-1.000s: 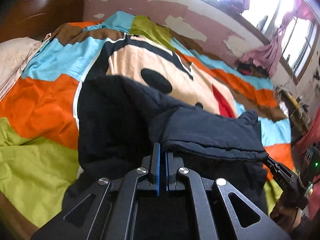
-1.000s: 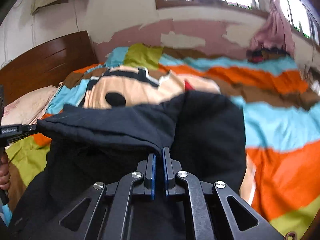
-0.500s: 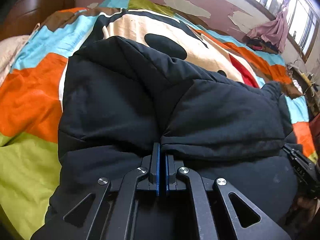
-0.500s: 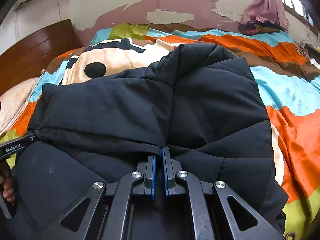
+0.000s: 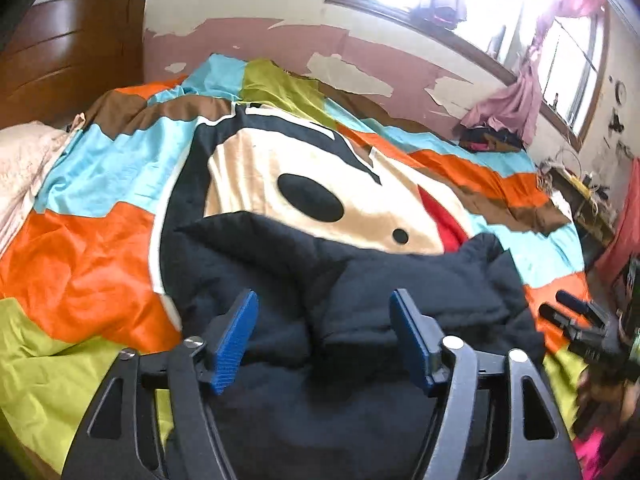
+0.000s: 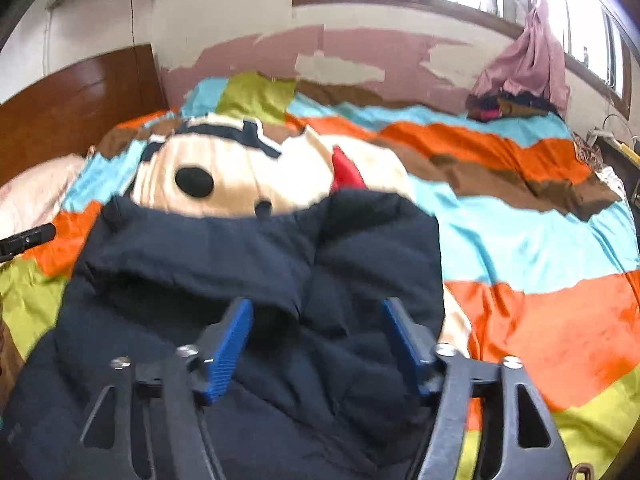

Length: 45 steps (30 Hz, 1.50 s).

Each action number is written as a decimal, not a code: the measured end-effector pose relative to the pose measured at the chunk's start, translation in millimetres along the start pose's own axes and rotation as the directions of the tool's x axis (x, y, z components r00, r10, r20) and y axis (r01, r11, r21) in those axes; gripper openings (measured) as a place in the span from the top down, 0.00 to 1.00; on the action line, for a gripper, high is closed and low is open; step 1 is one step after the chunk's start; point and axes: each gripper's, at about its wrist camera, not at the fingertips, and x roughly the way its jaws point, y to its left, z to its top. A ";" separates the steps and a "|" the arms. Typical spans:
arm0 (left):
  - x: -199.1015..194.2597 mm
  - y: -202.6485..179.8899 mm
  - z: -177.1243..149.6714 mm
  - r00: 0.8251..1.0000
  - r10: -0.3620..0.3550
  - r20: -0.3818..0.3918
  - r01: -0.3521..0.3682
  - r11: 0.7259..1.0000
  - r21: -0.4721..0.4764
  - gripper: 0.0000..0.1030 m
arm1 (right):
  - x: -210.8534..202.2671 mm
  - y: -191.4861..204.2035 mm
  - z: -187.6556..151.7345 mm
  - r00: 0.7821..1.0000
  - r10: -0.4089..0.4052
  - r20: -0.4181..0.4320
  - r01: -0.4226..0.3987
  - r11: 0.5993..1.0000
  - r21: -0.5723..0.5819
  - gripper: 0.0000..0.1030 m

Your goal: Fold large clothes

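Each black hand-held gripper (image 5: 324, 330) carries ribbed blue pads (image 5: 234, 336).

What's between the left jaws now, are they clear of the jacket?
Left gripper has just opened; only the folded black jacket lies beneath the gap, no longer pinched. Left wrist view shows it.

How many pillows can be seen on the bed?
1: a pale pillow lies at the bed's left edge, beside the wooden headboard. Others may be hidden under the colourful duvet.

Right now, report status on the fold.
Both grippers, left and right, just opened, nothing pinched. Dark padded jacket lies folded on bedspread. Nothing obstructing.
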 end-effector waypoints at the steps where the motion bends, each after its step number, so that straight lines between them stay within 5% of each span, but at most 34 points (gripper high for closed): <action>1: 7.6 -7.0 3.9 1.000 0.001 -0.026 -0.001 1.000 0.000 0.18 | 1.0 4.8 3.5 1.000 0.005 0.013 -0.005 1.000 0.005 0.13; 6: 51.0 -31.2 4.9 0.994 0.018 -0.108 -0.009 0.996 0.084 0.16 | 26.6 34.2 11.8 1.000 -0.025 0.018 0.026 0.998 -0.053 0.12; 13: 109.9 -30.9 -19.2 0.964 0.222 -0.144 -0.191 0.960 0.204 0.16 | 75.8 44.4 5.0 0.994 -0.105 -0.013 0.102 0.982 -0.161 0.12; 18: 136.2 -18.8 -40.5 0.961 0.235 -0.145 -0.196 0.951 0.238 0.01 | 109.4 42.7 -13.2 0.991 -0.116 -0.063 0.102 0.976 -0.191 0.12; 24: 154.7 -17.1 -38.3 0.963 0.240 -0.125 -0.209 0.953 0.219 0.01 | 145.6 21.9 -19.5 0.990 -0.061 -0.125 0.053 0.996 -0.067 0.05; 30: 170.1 -14.9 -35.5 0.960 0.261 -0.105 -0.237 0.951 0.196 0.00 | 165.5 21.5 -16.7 0.985 -0.099 -0.142 0.090 0.994 -0.066 0.00; 34: 157.8 -10.7 -38.1 0.970 0.226 -0.091 -0.208 0.963 0.174 0.01 | 155.9 17.6 -17.6 0.991 -0.072 -0.114 0.067 0.997 -0.047 0.00; 39: 129.7 -4.3 -43.1 0.972 0.164 -0.169 -0.149 0.984 0.099 0.01 | 112.1 4.2 -17.0 0.998 -0.049 -0.037 0.050 0.998 0.031 0.00; 45: 81.2 -17.0 -48.6 0.985 0.114 -0.128 -0.106 0.992 0.072 0.01 | 62.8 10.8 -20.9 0.998 -0.063 0.008 0.063 0.997 -0.044 0.00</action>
